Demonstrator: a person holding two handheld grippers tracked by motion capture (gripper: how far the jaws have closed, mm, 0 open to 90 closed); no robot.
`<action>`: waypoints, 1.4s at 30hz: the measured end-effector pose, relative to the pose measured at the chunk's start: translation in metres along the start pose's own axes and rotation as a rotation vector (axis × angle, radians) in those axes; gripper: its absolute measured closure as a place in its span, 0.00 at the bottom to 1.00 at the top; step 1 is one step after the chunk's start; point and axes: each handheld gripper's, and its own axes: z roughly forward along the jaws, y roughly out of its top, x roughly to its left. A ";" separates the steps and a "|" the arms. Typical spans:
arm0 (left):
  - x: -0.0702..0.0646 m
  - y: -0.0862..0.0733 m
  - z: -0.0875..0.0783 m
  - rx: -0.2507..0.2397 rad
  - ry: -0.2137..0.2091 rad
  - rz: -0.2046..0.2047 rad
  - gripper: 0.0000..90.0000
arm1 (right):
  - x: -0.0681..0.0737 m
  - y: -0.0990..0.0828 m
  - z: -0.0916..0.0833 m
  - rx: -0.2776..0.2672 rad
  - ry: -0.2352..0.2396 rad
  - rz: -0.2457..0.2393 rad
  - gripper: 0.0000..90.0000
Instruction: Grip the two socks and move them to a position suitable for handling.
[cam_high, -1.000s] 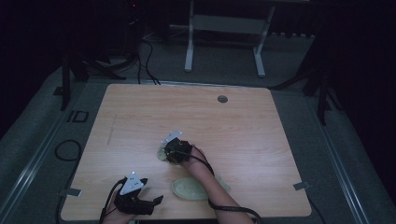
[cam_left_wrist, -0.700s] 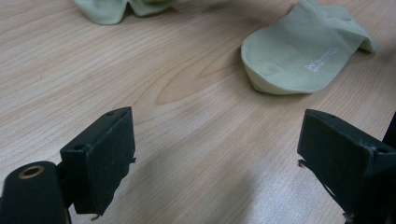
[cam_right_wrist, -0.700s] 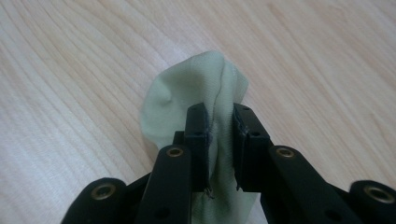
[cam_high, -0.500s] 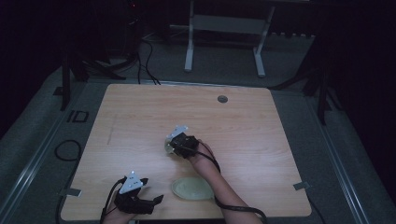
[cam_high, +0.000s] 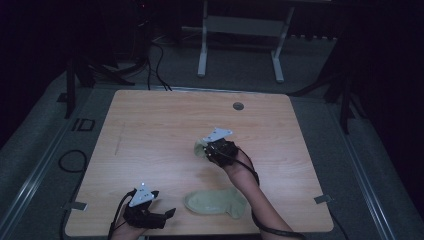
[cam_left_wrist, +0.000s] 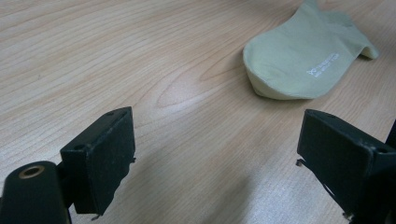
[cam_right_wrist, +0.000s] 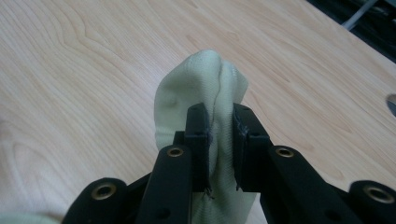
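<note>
Two pale green socks are on the wooden table (cam_high: 160, 125). One sock (cam_high: 216, 202) lies flat near the front edge; the left gripper view has that flat sock (cam_left_wrist: 303, 56) ahead and to the right. My left gripper (cam_high: 167, 214) rests at the front left corner, open, with bare wood between its jaws (cam_left_wrist: 215, 158). The other sock (cam_high: 201, 148) is held above the table's middle by my right gripper (cam_high: 209, 151). In the right gripper view the jaws are shut on a fold of this held sock (cam_right_wrist: 205, 93), which bunches up past the right gripper's tips (cam_right_wrist: 219, 140).
A small round hole (cam_high: 238, 106) sits near the table's far edge. Dark floor with cables (cam_high: 150, 55) and a metal stand (cam_high: 240, 30) lies beyond the table. Broad bare wood stretches left and behind the grippers.
My right gripper has carried its sock away from the flat sock, up toward the table's middle and slightly right. The left gripper has stayed in place.
</note>
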 end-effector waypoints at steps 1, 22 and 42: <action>0.000 0.000 0.000 -0.001 0.001 0.001 0.13 | -0.001 -0.004 -0.004 -0.005 -0.004 0.005 0.87; -0.010 0.003 0.005 0.010 -0.017 0.052 0.13 | 0.023 -0.071 0.001 0.010 0.027 0.048 0.87; -0.007 0.021 0.016 -0.001 -0.045 0.036 0.15 | 0.031 -0.074 0.046 0.086 0.010 0.070 0.81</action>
